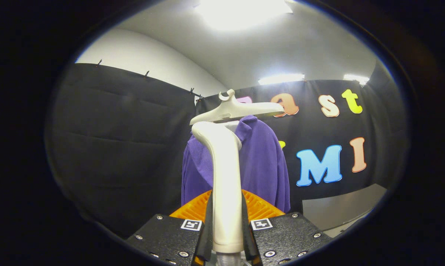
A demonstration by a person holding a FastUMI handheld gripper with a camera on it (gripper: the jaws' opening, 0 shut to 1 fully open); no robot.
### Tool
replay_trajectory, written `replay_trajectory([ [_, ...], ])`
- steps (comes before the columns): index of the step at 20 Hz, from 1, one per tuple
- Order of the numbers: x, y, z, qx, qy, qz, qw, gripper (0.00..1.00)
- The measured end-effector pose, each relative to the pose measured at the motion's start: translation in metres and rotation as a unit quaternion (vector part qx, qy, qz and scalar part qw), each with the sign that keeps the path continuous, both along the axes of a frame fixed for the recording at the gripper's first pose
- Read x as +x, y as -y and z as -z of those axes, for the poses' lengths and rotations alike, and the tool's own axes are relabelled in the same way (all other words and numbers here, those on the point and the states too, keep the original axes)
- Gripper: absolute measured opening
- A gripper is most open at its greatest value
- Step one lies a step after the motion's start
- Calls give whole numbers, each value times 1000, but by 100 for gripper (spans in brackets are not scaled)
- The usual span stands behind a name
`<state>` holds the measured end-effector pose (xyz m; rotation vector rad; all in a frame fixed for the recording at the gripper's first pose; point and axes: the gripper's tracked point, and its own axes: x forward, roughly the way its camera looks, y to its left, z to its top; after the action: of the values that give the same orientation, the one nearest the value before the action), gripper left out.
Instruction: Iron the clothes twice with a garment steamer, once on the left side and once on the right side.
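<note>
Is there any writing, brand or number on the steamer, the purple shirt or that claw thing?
Steamer, gripped between the fingers of the claw: no writing to be seen.
Purple shirt and hanger: none.
Two square tags on the claw: black-and-white patterns, not words.

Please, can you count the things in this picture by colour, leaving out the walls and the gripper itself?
White: 2, the steamer that the gripper is shut on, and the hanger beyond it
Purple: 1, the shirt on the hanger
Total: 3
</note>
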<state>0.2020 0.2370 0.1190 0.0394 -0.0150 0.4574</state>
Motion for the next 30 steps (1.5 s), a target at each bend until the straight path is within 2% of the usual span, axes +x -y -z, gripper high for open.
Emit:
replay_trajectory([
  [4,28,-20,-6,-14,11,-6,1000,34],
  [10,64,-47,21,-55,-11,-15,998,35],
  [20,39,-54,115,-102,-79,-41,991,35],
  [25,21,-54,139,-119,-81,-43,989,35],
  [30,6,-57,176,-139,-113,-53,982,35],
])
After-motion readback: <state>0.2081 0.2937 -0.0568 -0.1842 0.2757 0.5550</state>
